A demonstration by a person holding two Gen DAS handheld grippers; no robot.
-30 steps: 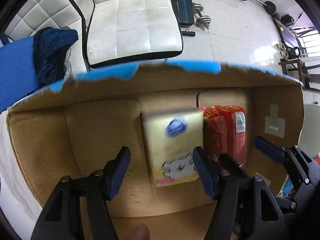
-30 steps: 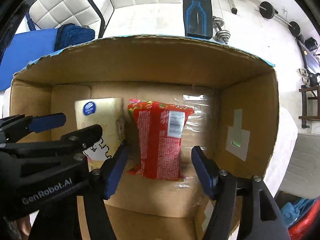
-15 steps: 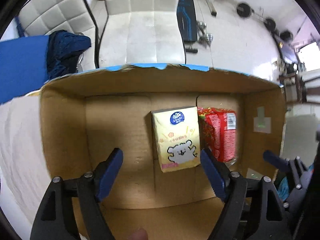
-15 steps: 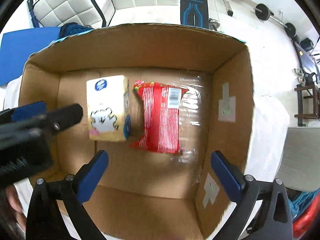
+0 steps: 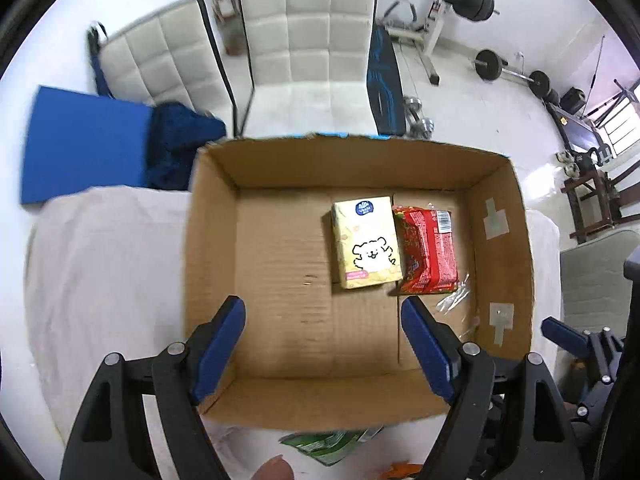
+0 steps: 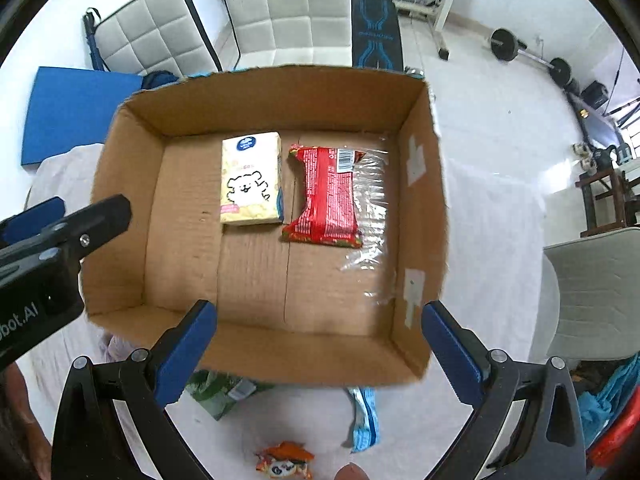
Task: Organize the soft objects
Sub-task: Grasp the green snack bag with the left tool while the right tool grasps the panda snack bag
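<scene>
Open cardboard box (image 6: 132, 184) on a white-draped table, yellow tissue pack (image 6: 251, 178) and red snack packet (image 6: 326, 196) lying side by side inside, left gripper (image 5: 322, 346) and right gripper (image 6: 320, 350) above the box, jaws spread apart, empty, more packets on the cloth beside the box.

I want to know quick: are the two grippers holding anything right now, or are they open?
Left gripper: open, holding nothing.
Right gripper: open wide, holding nothing.
</scene>
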